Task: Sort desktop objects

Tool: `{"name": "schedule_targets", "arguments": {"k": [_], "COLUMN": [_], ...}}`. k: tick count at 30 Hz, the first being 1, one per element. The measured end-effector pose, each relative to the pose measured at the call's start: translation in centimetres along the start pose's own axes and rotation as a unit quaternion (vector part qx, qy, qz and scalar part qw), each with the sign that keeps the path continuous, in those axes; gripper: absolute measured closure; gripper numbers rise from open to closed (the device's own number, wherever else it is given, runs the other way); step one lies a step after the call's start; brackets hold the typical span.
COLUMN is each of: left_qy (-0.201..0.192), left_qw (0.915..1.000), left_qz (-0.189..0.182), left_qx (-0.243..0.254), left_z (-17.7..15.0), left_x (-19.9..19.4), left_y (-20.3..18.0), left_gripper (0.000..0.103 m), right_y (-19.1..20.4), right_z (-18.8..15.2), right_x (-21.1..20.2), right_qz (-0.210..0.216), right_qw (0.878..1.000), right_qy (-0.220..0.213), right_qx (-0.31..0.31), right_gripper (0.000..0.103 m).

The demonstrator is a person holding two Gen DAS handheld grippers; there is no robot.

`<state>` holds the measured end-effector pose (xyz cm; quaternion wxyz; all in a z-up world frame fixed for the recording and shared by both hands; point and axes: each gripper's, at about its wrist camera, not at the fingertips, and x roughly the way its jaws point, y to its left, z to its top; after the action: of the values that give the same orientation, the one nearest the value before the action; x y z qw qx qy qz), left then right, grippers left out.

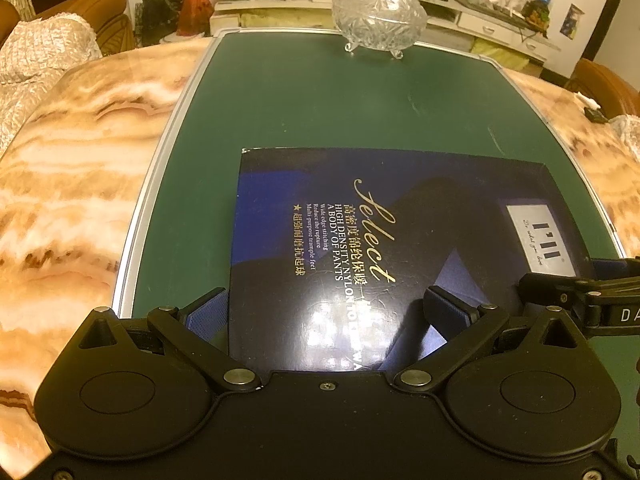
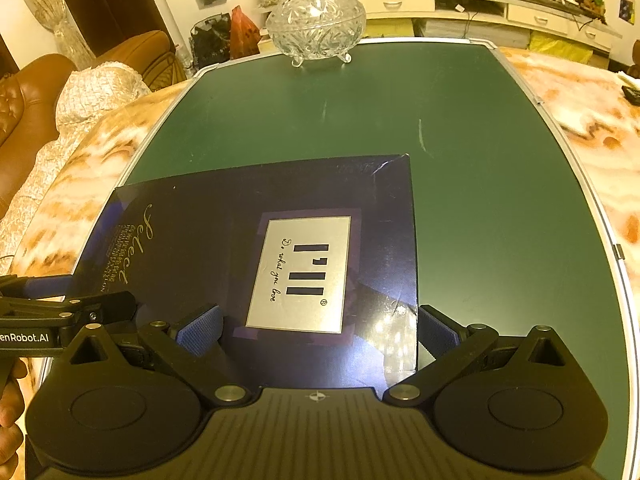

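A flat dark blue box point(image 1: 384, 248) is laid on the green mat point(image 1: 320, 100), near its front edge. The left gripper point(image 1: 326, 312) is spread wide at the box's left half, the right gripper point(image 2: 318, 330) spread wide at its right half, nothing gripped by either. A crystal lidded bowl point(image 1: 378, 16) is parked at the mat's far edge.

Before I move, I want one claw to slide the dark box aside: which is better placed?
Left, marginally. The left claw straddles the dark box at its left edge; the right claw straddles its right. Both open.
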<state>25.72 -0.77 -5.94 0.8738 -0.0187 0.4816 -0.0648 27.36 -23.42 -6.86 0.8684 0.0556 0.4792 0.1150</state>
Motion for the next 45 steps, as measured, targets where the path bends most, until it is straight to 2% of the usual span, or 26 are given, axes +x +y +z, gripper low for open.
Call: {"name": "schedule_targets", "arguments": {"k": [45], "left_qy": [-0.039], "left_qw": [0.9992], "left_qz": [0.004], "left_qx": [0.007], "left_z": [-0.9], "left_x": [-8.4], "left_y": [-0.8], "left_gripper": [0.000], "right_y": [2.3], "right_z": [-0.4], "right_x": [-8.2], "right_qz": [0.001], "right_qw": [0.999], "right_qy": [-0.030], "right_qx": [-0.011], "right_gripper": [0.000]}}
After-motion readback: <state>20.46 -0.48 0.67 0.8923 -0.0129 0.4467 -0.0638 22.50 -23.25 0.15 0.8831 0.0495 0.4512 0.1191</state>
